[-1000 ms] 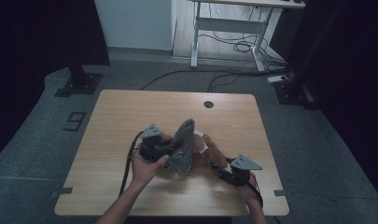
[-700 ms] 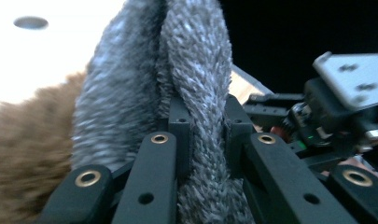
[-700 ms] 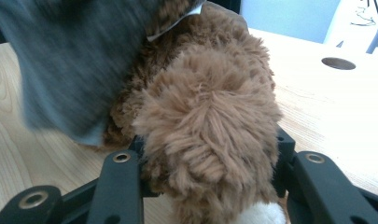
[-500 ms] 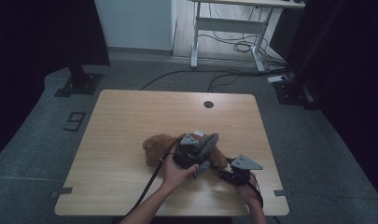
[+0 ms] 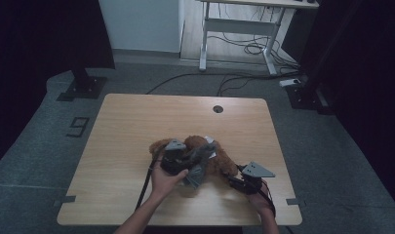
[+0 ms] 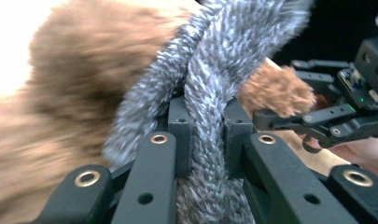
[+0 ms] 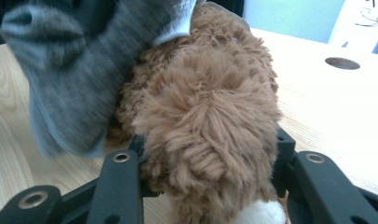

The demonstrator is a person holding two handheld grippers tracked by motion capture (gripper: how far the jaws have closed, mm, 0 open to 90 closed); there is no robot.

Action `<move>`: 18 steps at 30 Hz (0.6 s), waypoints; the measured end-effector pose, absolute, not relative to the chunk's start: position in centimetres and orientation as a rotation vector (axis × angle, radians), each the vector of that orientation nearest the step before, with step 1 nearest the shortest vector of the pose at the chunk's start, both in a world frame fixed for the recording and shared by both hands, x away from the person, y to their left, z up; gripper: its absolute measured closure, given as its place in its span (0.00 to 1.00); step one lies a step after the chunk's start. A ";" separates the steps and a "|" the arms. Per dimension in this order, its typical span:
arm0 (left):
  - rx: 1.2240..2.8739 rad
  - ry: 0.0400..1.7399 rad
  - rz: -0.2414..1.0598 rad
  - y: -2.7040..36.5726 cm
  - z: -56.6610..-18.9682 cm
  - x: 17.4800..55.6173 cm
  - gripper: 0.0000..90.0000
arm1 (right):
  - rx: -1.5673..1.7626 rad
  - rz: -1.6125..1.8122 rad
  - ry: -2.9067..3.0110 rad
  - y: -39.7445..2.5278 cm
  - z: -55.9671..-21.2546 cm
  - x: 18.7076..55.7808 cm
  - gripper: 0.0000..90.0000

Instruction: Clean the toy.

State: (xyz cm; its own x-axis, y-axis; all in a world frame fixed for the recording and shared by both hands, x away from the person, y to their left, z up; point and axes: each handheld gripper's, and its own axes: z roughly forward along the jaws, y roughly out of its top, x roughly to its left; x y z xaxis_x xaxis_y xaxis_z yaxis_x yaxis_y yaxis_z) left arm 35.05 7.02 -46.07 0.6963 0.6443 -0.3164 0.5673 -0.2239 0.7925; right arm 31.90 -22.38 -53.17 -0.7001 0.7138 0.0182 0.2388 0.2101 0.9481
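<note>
A brown plush toy [image 5: 197, 146] lies on the wooden table [image 5: 136, 122] near its front middle. A grey fuzzy cloth [image 5: 199, 163] drapes over the toy. My left gripper [image 5: 178, 163] is shut on a fold of that grey cloth [image 6: 207, 140], just in front of the brown plush toy [image 6: 74, 79]. My right gripper [image 5: 236, 181] is shut on a limb of the brown plush toy [image 7: 210, 135] at the toy's right side. The grey cloth [image 7: 70, 79] hangs at the left of the right gripper view. The right gripper [image 6: 289, 122] also appears in the left gripper view, clamping a brown limb.
A round cable hole [image 5: 218, 108] sits at the table's far edge. A desk frame [image 5: 234, 29] with cables stands on the floor beyond. Tape marks [image 5: 63, 201] lie by the table's front corners.
My left gripper swung the grey cloth right, then back a little left and down onto the plush toy. The right gripper stayed in place on the toy's limb.
</note>
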 end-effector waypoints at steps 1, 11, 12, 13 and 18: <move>1.883 0.958 0.100 7.8 -45.9 35.2 0.86 | 0.883 1.498 2.065 -22.4 -53.2 31.9 0.59; 1.713 1.153 0.062 16.6 -46.7 36.9 0.86 | 0.874 1.499 2.074 -22.5 -53.2 31.9 0.59; 1.703 1.160 0.057 17.2 -46.8 36.8 0.86 | 0.873 1.499 2.075 -22.4 -53.2 31.9 0.59; 1.697 1.167 0.061 17.6 -46.9 36.8 0.86 | 0.873 1.499 2.075 -22.4 -53.2 31.9 0.59; 1.674 1.209 0.072 19.7 -47.2 36.6 0.86 | 0.874 1.498 2.073 -22.4 -53.2 31.9 0.59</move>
